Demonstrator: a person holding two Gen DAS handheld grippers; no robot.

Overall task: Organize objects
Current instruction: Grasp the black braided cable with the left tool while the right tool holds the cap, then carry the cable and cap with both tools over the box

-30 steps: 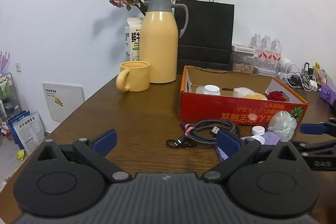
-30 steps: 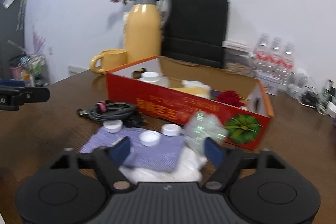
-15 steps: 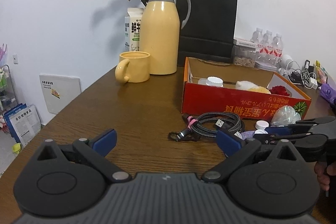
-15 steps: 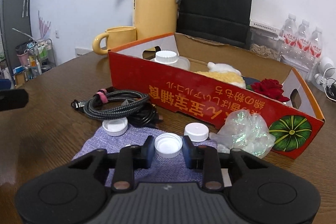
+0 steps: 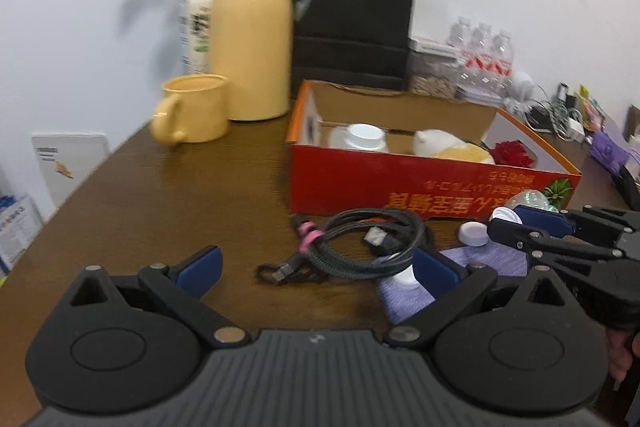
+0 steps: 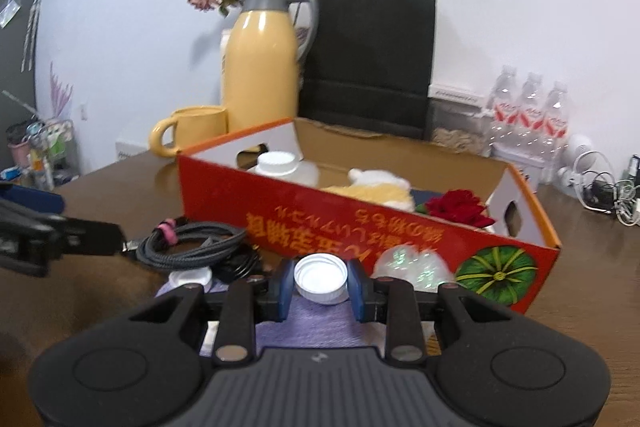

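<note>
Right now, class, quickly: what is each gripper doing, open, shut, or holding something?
Left gripper: open, holding nothing, above the black cable.
Right gripper: shut on a white bottle cap.

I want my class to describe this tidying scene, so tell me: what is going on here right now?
A person is sorting clutter on a wooden table with two tools. The right hand-held gripper is shut on a white bottle cap, held just above a purple cloth in front of the red cardboard box. The left hand-held gripper is open and empty, near a coiled black cable. Two more caps are on the cloth.
</note>
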